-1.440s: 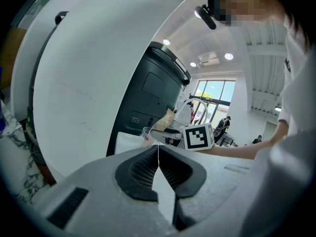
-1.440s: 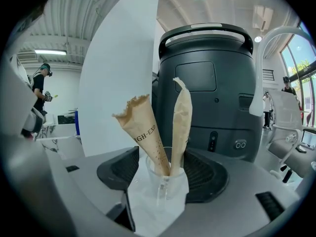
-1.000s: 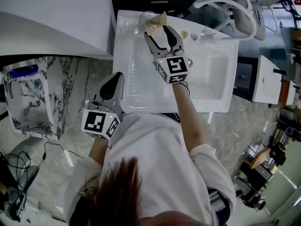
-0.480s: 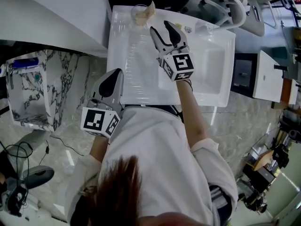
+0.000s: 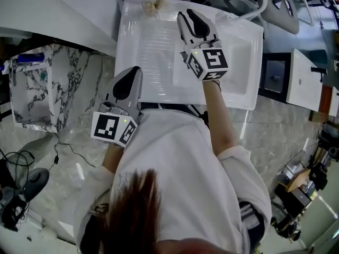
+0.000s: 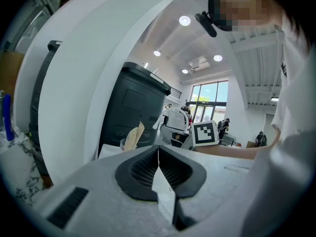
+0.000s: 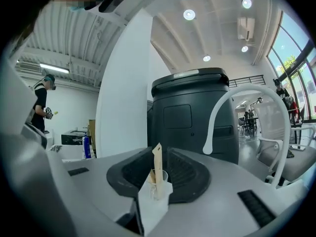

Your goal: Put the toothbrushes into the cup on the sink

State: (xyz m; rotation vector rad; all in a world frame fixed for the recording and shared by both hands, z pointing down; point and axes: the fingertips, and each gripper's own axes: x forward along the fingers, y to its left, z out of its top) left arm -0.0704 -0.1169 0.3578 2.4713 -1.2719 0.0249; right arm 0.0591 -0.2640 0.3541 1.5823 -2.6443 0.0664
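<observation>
Toothbrushes (image 7: 157, 162) in tan wrappers stand upright in the clear cup (image 5: 150, 5) at the far left corner of the sink (image 5: 153, 62), with their long axes near vertical and tips up. Any print on them is too small to read. Your right gripper (image 5: 192, 16) was at the cup a second ago with its jaws spread. It is now well apart from the cup, and its jaws have just been closing to a narrow gap with nothing between. Your left gripper (image 5: 135, 72) is by the sink's near edge, jaws pressed together.
</observation>
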